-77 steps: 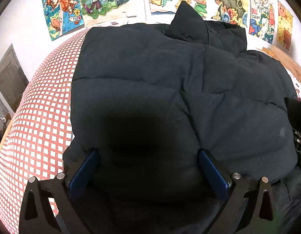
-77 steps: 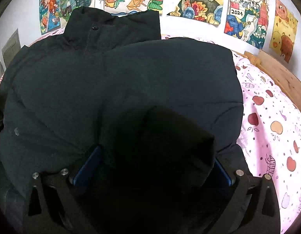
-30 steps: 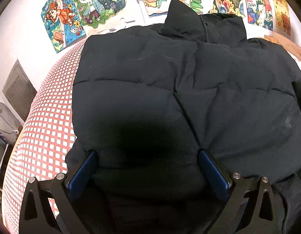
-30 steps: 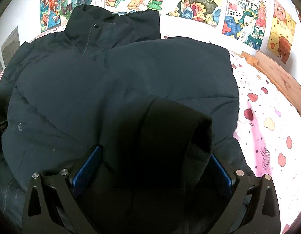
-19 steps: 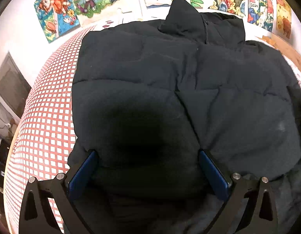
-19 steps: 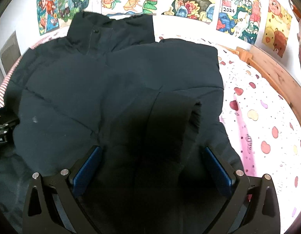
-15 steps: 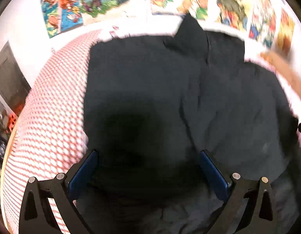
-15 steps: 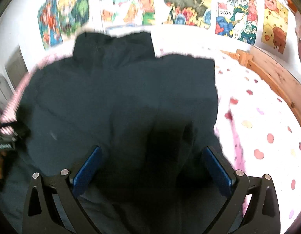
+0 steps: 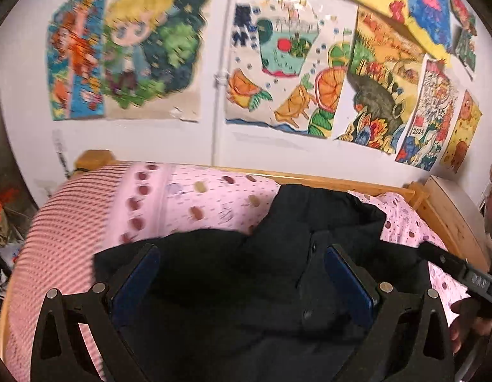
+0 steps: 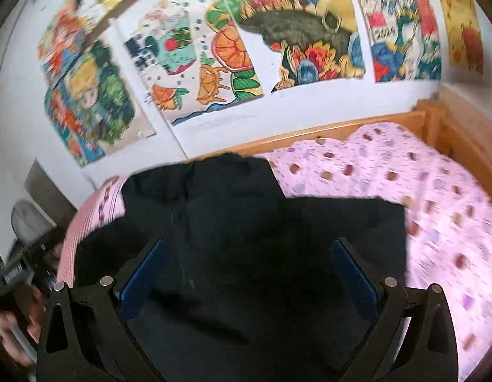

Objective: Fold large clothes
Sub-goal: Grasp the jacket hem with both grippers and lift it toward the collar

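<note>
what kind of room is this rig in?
Most likely a bedroom, perhaps a child's: a wooden bed frame, a pink spotted bedsheet under the black jacket, and colourful drawings on the wall.

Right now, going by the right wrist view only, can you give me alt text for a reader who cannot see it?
A bulky black jacket lies on a pink spotted bedsheet, filling the space between the wide-set blue-padded fingers of the right gripper, whose jaws are closing. Behind it run a wooden bed frame and a white wall with colourful drawings. The picture is motion-blurred.
</note>
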`<action>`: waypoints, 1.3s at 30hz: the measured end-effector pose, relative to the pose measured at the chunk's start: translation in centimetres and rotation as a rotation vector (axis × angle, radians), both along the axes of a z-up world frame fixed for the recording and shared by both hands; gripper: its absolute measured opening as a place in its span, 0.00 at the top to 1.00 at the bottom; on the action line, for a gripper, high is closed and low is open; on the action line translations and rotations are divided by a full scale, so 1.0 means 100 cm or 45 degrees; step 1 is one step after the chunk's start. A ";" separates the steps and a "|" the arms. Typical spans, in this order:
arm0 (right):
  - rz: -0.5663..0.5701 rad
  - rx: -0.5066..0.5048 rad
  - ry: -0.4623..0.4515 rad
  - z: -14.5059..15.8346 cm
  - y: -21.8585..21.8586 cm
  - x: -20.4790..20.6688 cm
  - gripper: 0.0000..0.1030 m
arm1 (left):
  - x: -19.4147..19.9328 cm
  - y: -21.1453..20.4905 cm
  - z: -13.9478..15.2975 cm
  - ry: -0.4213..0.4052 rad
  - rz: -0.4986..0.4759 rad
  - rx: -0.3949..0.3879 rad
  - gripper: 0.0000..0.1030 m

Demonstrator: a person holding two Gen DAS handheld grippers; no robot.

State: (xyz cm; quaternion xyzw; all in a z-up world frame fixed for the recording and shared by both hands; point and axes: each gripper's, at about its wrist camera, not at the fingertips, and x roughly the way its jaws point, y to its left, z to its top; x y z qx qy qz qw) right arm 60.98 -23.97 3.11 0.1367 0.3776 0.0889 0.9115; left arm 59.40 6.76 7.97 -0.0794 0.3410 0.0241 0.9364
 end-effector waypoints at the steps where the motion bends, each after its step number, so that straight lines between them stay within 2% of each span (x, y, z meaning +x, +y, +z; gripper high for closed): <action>1: -0.006 0.012 0.006 -0.004 0.004 0.008 0.12 | 0.003 -0.005 -0.005 0.012 0.003 0.005 0.00; 2: -0.012 0.017 0.018 -0.008 0.006 0.021 0.14 | 0.013 -0.009 -0.011 0.029 0.006 0.006 0.00; 4: -0.040 0.001 0.038 -0.017 0.013 0.037 0.32 | 0.025 -0.016 -0.021 0.045 0.009 0.008 0.04; 7: -0.083 0.008 0.048 -0.031 0.020 0.057 0.45 | 0.044 -0.017 -0.034 0.072 0.030 -0.002 0.27; 9: -0.104 0.030 0.026 -0.039 0.025 0.063 0.50 | 0.053 -0.014 -0.043 0.092 0.029 -0.059 0.39; 10: -0.105 0.034 0.023 -0.041 0.025 0.066 0.51 | 0.057 -0.013 -0.046 0.095 0.026 -0.091 0.47; 11: -0.108 0.030 0.020 -0.044 0.028 0.069 0.53 | 0.060 -0.014 -0.048 0.096 0.013 -0.112 0.61; 13: -0.133 0.014 0.003 -0.045 0.028 0.071 0.71 | 0.062 -0.017 -0.049 0.097 -0.041 -0.146 0.80; 14: -0.146 0.010 -0.015 -0.044 0.027 0.070 0.76 | 0.061 -0.019 -0.049 0.097 -0.045 -0.128 0.85; 16: -0.159 0.004 -0.050 -0.040 0.021 0.067 0.94 | 0.055 -0.020 -0.046 0.083 -0.068 -0.115 0.89; 18: -0.156 -0.009 -0.095 -0.031 0.015 0.057 0.99 | 0.040 -0.015 -0.041 0.045 -0.106 -0.145 0.90; 20: -0.121 -0.039 -0.137 -0.022 0.010 0.045 0.99 | 0.025 -0.011 -0.037 0.007 -0.138 -0.152 0.90; 23: -0.069 -0.112 -0.199 -0.008 0.009 0.018 0.99 | -0.002 -0.011 -0.036 -0.015 -0.172 -0.100 0.92; 26: -0.013 -0.160 -0.207 -0.002 0.007 -0.014 0.99 | -0.032 -0.013 -0.038 -0.021 -0.213 -0.037 0.92; 29: 0.031 -0.199 -0.184 -0.008 0.003 -0.036 0.99 | -0.051 -0.017 -0.050 0.000 -0.238 0.019 0.93; 31: 0.057 -0.200 -0.147 -0.017 0.001 -0.039 0.99 | -0.055 -0.019 -0.059 0.025 -0.234 0.054 0.93; 33: 0.066 -0.188 -0.175 -0.020 -0.002 -0.043 0.99 | -0.058 -0.020 -0.070 0.035 -0.228 0.068 0.94; 36: 0.067 -0.090 -0.267 -0.001 -0.011 -0.047 0.99 | -0.065 -0.021 -0.081 0.042 -0.244 0.093 0.94; 39: 0.078 -0.055 -0.294 0.016 -0.009 -0.038 0.99 | -0.077 -0.020 -0.089 0.027 -0.294 0.133 0.94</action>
